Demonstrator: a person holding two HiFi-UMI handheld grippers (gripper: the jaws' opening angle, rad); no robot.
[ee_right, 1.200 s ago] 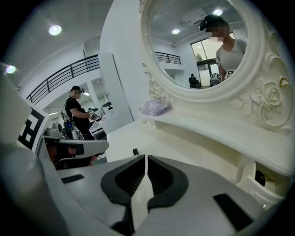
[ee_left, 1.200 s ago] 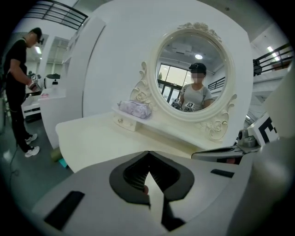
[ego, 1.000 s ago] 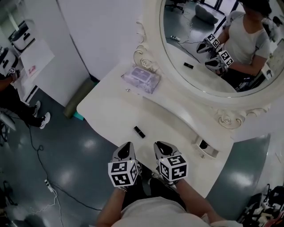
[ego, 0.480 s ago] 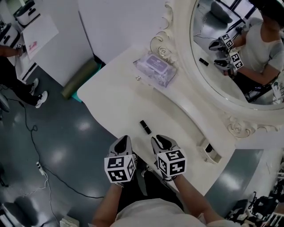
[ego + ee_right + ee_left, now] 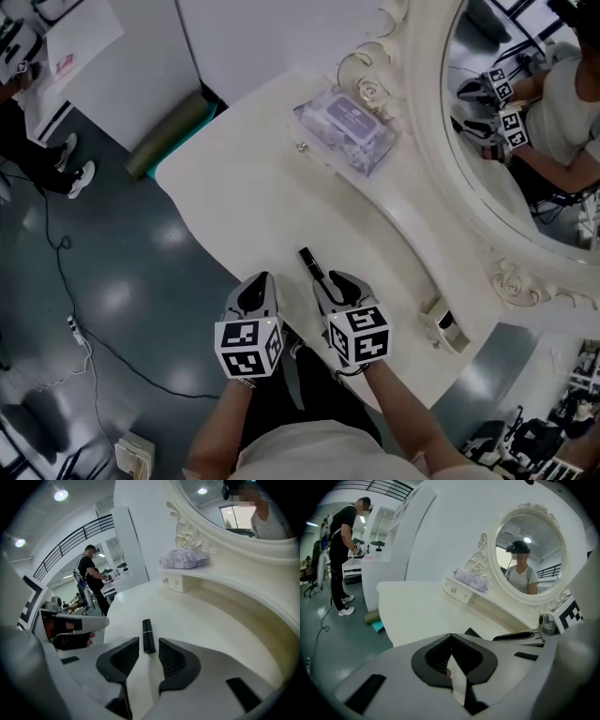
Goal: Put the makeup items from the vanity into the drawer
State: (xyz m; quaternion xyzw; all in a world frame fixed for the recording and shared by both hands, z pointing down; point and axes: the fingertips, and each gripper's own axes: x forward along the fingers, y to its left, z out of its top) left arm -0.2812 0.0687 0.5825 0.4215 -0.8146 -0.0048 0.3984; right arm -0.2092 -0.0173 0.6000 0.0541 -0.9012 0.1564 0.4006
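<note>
A black lipstick [image 5: 311,263] [image 5: 148,636] lies on the white vanity top [image 5: 246,202]. My right gripper [image 5: 335,284] [image 5: 149,645] is open just over the top. Its jaws have just been opening, and the lipstick's near end lies between the fingertips without touching the pads. My left gripper [image 5: 257,290] [image 5: 451,637] hovers beside it on the left, over the table's front edge, shut on nothing. In the left gripper view the lipstick [image 5: 472,632] shows just past that gripper's body.
A pack of wipes [image 5: 352,131] sits on the raised shelf under the oval mirror [image 5: 525,141]. A small shelf drawer [image 5: 442,324] stands open at the right, with something dark inside. A person [image 5: 90,581] works at a bench behind.
Both grippers have come forward and down toward the lipstick. The right one's tips, a little short of it before, now flank its near end.
</note>
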